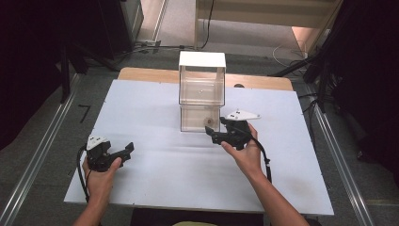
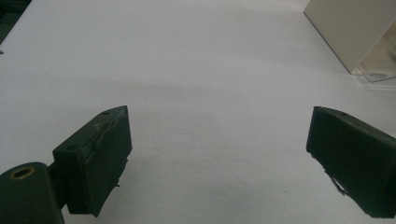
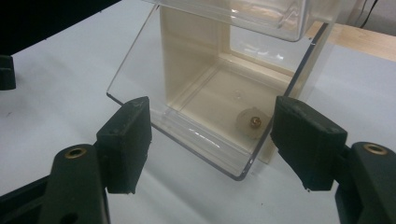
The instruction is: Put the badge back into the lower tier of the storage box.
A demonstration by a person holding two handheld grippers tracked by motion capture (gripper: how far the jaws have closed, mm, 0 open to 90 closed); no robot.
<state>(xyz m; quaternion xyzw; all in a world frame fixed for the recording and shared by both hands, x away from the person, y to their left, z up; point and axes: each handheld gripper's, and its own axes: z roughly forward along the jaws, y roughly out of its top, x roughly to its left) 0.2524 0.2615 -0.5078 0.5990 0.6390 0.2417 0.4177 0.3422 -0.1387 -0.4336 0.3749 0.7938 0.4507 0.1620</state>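
A clear plastic box [image 1: 202, 92] with a white top stands in two tiers at the middle of the white table [image 1: 155, 127]. In its lower compartment [image 3: 219, 88] lies a small round piece with a brass centre [image 3: 254, 122], which shows as a dark spot [image 1: 207, 121] in the high view. My right gripper [image 1: 215, 128] is held just in front of that compartment, pointing at it. Its jaws [image 3: 211, 109] stand open on either side of the compartment's front corner, pressing on nothing. My left gripper [image 1: 126, 151] rests at the front left of the table, open [image 2: 219, 112] over bare white surface.
A corner of the box [image 2: 355, 32] shows at the top right of the left gripper view. A wooden strip [image 1: 141, 74] runs along the table's back edge. Black curtains, metal floor rails [image 1: 42, 155] and cables surround the table.
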